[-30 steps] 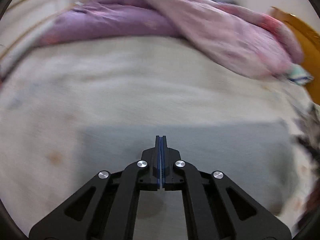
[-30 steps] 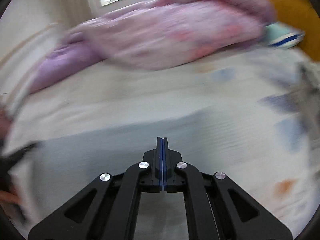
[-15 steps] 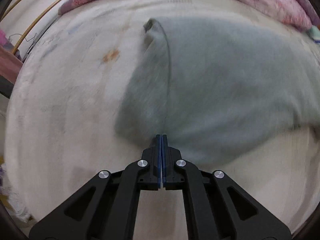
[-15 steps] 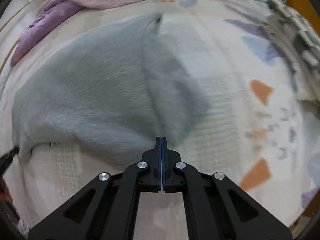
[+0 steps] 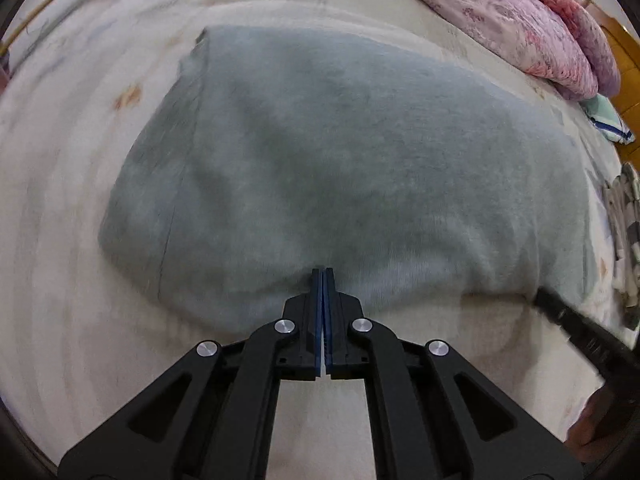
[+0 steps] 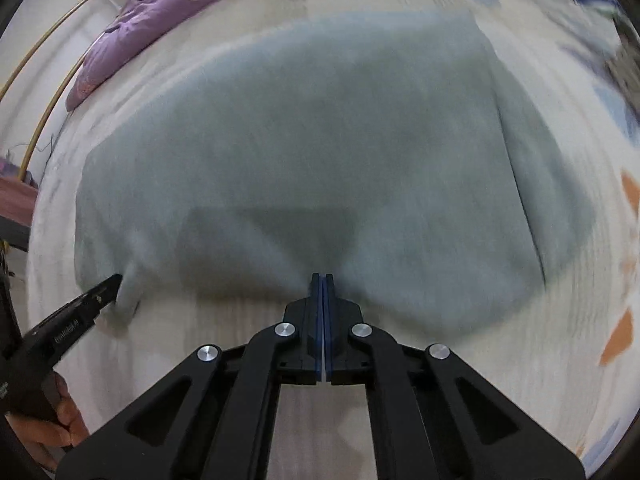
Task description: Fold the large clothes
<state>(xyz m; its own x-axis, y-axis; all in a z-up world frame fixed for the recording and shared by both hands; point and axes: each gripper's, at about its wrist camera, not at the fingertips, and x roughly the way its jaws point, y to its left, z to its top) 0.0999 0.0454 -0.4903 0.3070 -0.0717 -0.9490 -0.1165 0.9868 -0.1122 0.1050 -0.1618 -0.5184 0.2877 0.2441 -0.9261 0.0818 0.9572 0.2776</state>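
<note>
Both grippers, left (image 5: 323,270) and right (image 6: 322,276), pinch the garment's (image 5: 360,168) near hem; next, set and smooth this fold.

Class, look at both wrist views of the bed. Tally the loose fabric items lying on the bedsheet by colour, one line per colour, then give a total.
Grey garment: 1
Pink floral quilt: 1
Purple quilt: 1
Mint cloth with blue stripe: 1
Black-and-white patterned cloth: 1
Total: 5
</note>
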